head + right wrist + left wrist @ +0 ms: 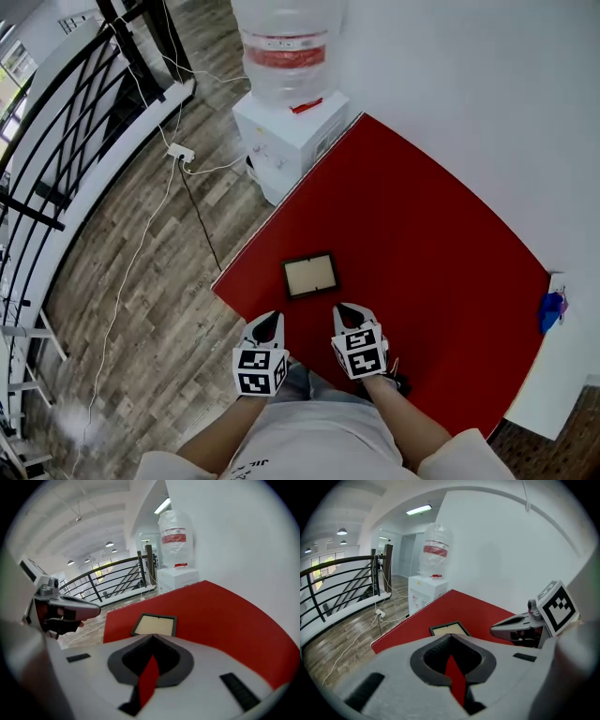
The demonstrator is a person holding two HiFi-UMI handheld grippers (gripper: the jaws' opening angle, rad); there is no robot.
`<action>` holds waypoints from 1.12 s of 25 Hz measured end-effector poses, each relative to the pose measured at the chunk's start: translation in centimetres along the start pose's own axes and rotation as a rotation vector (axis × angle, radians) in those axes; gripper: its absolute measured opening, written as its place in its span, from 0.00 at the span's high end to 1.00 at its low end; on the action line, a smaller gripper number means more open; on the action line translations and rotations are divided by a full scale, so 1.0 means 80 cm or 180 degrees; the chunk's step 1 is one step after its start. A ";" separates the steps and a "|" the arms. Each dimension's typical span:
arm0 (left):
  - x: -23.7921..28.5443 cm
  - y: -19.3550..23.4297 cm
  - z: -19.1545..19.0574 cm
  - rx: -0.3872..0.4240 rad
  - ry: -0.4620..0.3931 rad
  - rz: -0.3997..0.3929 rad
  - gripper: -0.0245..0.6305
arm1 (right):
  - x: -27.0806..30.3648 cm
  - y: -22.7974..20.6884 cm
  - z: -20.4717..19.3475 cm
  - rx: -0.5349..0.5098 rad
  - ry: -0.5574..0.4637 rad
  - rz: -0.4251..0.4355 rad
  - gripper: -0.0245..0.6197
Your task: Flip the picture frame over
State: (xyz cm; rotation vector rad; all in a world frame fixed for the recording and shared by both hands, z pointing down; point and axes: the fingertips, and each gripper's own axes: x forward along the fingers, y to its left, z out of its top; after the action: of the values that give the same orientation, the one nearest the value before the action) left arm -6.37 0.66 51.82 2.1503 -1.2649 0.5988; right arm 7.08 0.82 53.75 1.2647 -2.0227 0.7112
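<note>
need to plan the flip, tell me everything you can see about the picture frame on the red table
The picture frame is small and rectangular, with a thin dark border around a plain cream panel. It lies flat on the red table, near the edge closest to the person. Only the table touches it; the left gripper and right gripper hang short of it.

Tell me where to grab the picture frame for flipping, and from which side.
Probably the near dark rim of the picture frame, approached low from the person's side: it lies flat on the red table, so only its thin edge offers a pinch.
</note>
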 end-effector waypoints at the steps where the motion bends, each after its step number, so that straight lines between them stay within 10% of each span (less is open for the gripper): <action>1: -0.011 -0.003 0.000 -0.0042 -0.0044 0.0028 0.95 | -0.010 0.006 0.000 0.0024 -0.0039 0.0012 0.95; 28: -0.052 -0.037 0.013 0.0039 -0.0266 0.0104 0.95 | -0.071 0.035 0.032 0.0246 -0.0475 0.0061 0.96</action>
State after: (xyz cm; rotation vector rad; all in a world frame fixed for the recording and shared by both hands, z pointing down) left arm -5.53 3.80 47.72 2.1888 -1.3463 0.5362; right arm 5.83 3.26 47.53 1.3808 -2.1477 0.7295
